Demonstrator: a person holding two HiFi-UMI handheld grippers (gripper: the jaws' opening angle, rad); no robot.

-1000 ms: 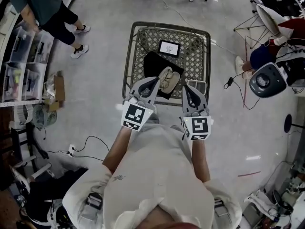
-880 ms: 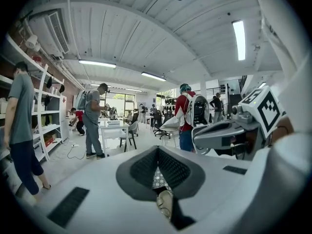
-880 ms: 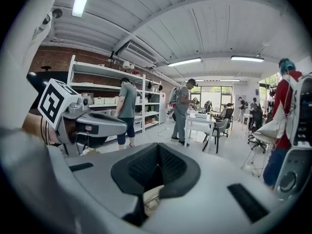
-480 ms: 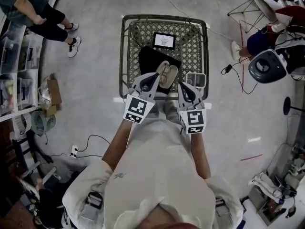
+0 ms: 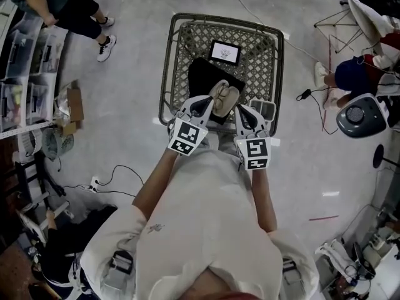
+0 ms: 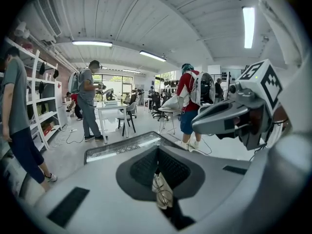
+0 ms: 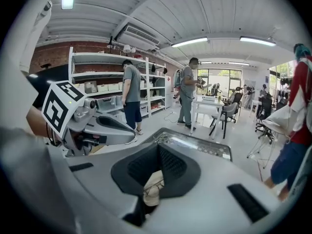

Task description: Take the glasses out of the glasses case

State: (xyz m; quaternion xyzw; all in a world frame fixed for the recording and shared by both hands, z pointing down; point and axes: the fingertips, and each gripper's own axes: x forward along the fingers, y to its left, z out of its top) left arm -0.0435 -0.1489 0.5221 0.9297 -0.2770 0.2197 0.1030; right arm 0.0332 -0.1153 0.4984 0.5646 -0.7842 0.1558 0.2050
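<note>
An open beige glasses case (image 5: 224, 97) lies on a black mat (image 5: 201, 79) on a small wicker-topped table (image 5: 165, 74). A pair of thin-rimmed glasses rests inside it. My left gripper (image 5: 205, 102) hangs just left of the case's near end, jaws shut and empty. On the case's right side my right gripper (image 5: 246, 110) also hovers with its jaws shut on nothing. In the left gripper view the case (image 6: 162, 191) shows below the left gripper (image 6: 157, 150). The right gripper view has the case (image 7: 152, 187) beneath the right gripper (image 7: 159, 147).
A small framed card (image 5: 224, 52) lies at the table's far side and a little square tray (image 5: 262, 109) at its near right corner. Cables run over the floor. A person (image 5: 69, 11) stands by shelves at upper left; a round grey device (image 5: 356, 114) sits at right.
Both grippers have sunk lower toward the table's near edge, side by side, and tipped further downward. Their jaws stay shut. The case has not moved.
</note>
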